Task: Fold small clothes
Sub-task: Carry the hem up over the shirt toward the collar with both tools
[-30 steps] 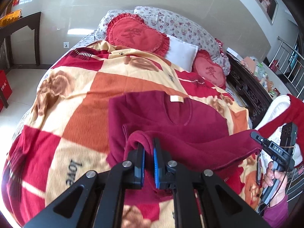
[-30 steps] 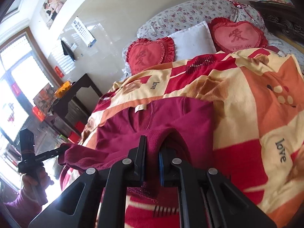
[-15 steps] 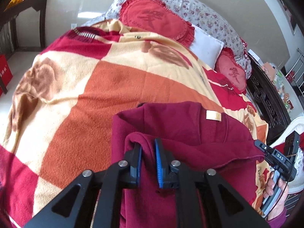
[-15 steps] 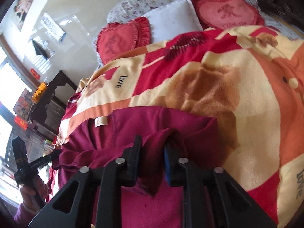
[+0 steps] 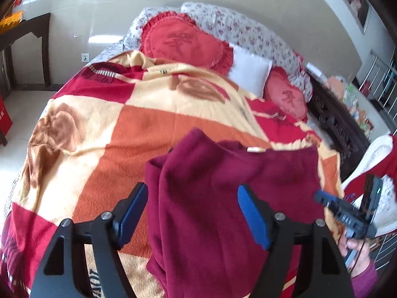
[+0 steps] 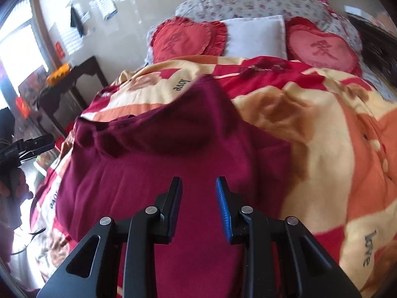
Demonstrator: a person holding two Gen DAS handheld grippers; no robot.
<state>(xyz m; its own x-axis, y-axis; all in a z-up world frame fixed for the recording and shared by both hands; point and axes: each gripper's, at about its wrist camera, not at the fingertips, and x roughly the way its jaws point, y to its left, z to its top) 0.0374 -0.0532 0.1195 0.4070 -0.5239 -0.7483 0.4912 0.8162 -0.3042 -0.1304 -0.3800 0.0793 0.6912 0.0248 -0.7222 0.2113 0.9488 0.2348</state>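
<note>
A dark red fleece top lies folded over on the checked blanket; its white neck label shows at the far edge. My left gripper is open wide just above the top's near left part, holding nothing. In the right wrist view the same top lies on the blanket, and my right gripper is open above its near edge, empty. Each gripper also shows in the other's view, the right one and the left one.
Red heart cushions and a white pillow lie at the head of the bed. A dark wooden table stands at the bed's left side. A dark carved bed frame and a white chair are on the right.
Both grippers were shut on the top's folded edge, carried it toward the collar, and have now opened and let it go. The top lies folded in half.
</note>
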